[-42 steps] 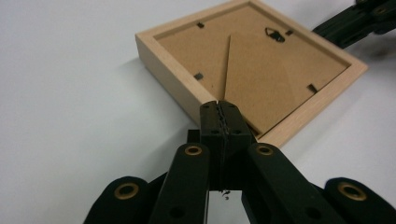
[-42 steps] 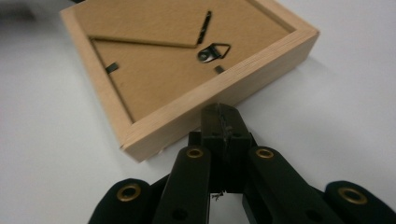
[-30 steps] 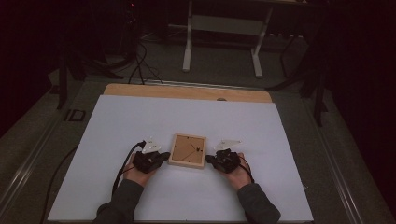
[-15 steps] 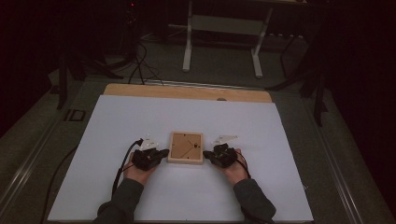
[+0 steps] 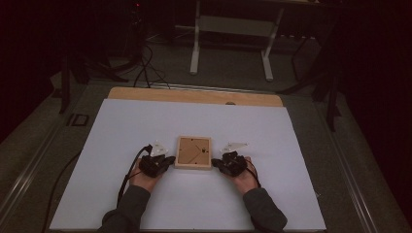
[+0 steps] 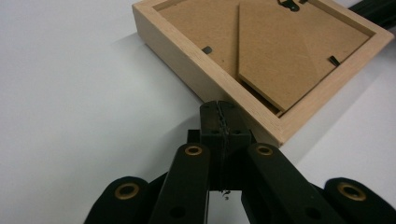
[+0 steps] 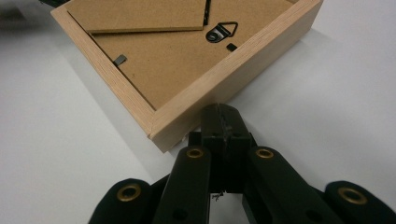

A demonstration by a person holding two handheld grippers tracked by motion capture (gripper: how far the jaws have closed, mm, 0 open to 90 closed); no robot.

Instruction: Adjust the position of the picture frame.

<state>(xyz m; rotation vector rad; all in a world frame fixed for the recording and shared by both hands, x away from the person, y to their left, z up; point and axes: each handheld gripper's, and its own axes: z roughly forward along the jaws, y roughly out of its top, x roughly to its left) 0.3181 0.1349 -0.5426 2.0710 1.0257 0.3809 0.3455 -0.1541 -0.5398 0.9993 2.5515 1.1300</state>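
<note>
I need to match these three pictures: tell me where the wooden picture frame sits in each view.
High view: the wooden picture frame lies back-up at table centre, between both claws.
Left gripper view: upper right, its near side against the shut left claw.
Right gripper view: upper left, corner beside the shut right claw.
Shared landmark: the brown backing board with its black clips.

Frame hemmed at both sides, table open elsewhere
The left gripper (image 5: 167, 160) and right gripper (image 5: 217, 163) press against the frame (image 5: 193, 152) from either side; beyond it and around, the white table (image 5: 145, 121) lies bare.
</note>
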